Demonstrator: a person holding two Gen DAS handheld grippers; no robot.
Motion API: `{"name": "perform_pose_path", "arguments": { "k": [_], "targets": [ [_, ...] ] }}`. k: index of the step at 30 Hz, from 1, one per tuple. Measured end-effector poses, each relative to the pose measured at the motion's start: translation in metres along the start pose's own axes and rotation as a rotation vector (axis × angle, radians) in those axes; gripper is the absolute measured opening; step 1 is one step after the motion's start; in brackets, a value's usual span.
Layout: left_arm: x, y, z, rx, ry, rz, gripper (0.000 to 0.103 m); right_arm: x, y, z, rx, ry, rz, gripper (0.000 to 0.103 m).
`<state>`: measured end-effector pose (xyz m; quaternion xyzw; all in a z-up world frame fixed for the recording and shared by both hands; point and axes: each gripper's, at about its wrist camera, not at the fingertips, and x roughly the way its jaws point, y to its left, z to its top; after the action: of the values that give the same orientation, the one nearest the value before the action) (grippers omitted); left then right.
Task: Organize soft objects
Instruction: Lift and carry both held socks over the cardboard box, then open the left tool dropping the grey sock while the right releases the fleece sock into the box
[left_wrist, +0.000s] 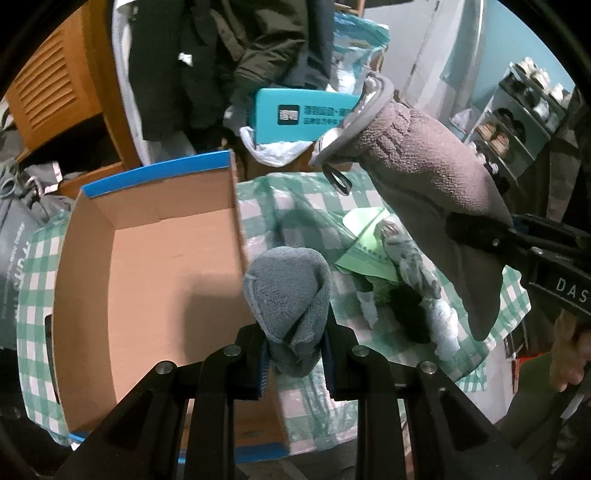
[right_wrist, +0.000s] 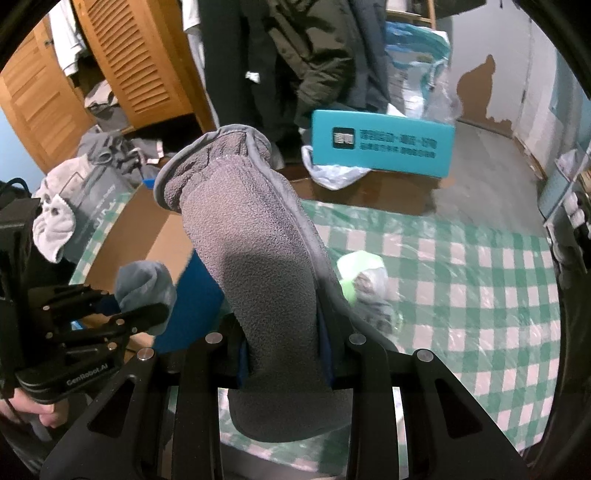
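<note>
My left gripper (left_wrist: 294, 360) is shut on a small grey-blue terry cloth (left_wrist: 291, 291), held beside the right wall of an open cardboard box (left_wrist: 155, 273) with a blue rim. The same cloth (right_wrist: 144, 284) and left gripper (right_wrist: 147, 314) show at the left of the right wrist view. My right gripper (right_wrist: 286, 363) is shut on a long grey fleece mitt (right_wrist: 255, 266) that stands up from its jaws. In the left wrist view that mitt (left_wrist: 424, 173) hangs at the upper right, clamped by the right gripper (left_wrist: 476, 229). More soft items (left_wrist: 410, 280) lie on the checked cloth.
A green-and-white checked tablecloth (right_wrist: 461, 280) covers the table. A teal box (right_wrist: 380, 147) on a plastic bag stands behind it. Dark coats (right_wrist: 295, 59) hang at the back beside a wooden louvred cabinet (right_wrist: 125, 62). A shoe rack (left_wrist: 517, 118) stands far right.
</note>
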<state>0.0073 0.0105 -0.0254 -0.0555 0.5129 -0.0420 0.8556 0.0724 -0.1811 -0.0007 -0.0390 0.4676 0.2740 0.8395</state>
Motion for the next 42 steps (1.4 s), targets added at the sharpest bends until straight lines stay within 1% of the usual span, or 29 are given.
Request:
{"name": "perform_pose_path", "arguments": {
  "k": [10, 19, 30, 34, 38, 40, 41, 42],
  "targets": [
    [-0.014, 0.038, -0.005, -0.059, -0.033, 0.028, 0.023, 0.018, 0.049, 0.024, -0.061, 0.010, 0.040, 0.028],
    [-0.018, 0.077, -0.015, -0.133, -0.036, 0.055, 0.023, 0.042, 0.095, 0.039, -0.110, 0.035, 0.083, 0.028],
    [-0.018, 0.116, -0.027, -0.214, -0.033, 0.094, 0.023, 0.076, 0.144, 0.048, -0.167, 0.080, 0.110, 0.028],
    [-0.014, 0.132, -0.033, -0.249, -0.016, 0.107, 0.023, 0.091, 0.154, 0.048, -0.178, 0.115, 0.126, 0.028],
    [-0.013, 0.139, -0.034, -0.270, -0.012, 0.111, 0.023, 0.102, 0.165, 0.047, -0.184, 0.142, 0.134, 0.028],
    [-0.014, 0.139, -0.035, -0.273, -0.012, 0.122, 0.025, 0.106, 0.169, 0.048, -0.188, 0.152, 0.138, 0.028],
    [-0.014, 0.139, -0.034, -0.271, -0.012, 0.127, 0.026, 0.108, 0.171, 0.049, -0.193, 0.158, 0.144, 0.029],
    [-0.014, 0.140, -0.034, -0.271, -0.013, 0.135, 0.030, 0.109, 0.173, 0.049, -0.197, 0.162, 0.147, 0.032]
  ]
}}
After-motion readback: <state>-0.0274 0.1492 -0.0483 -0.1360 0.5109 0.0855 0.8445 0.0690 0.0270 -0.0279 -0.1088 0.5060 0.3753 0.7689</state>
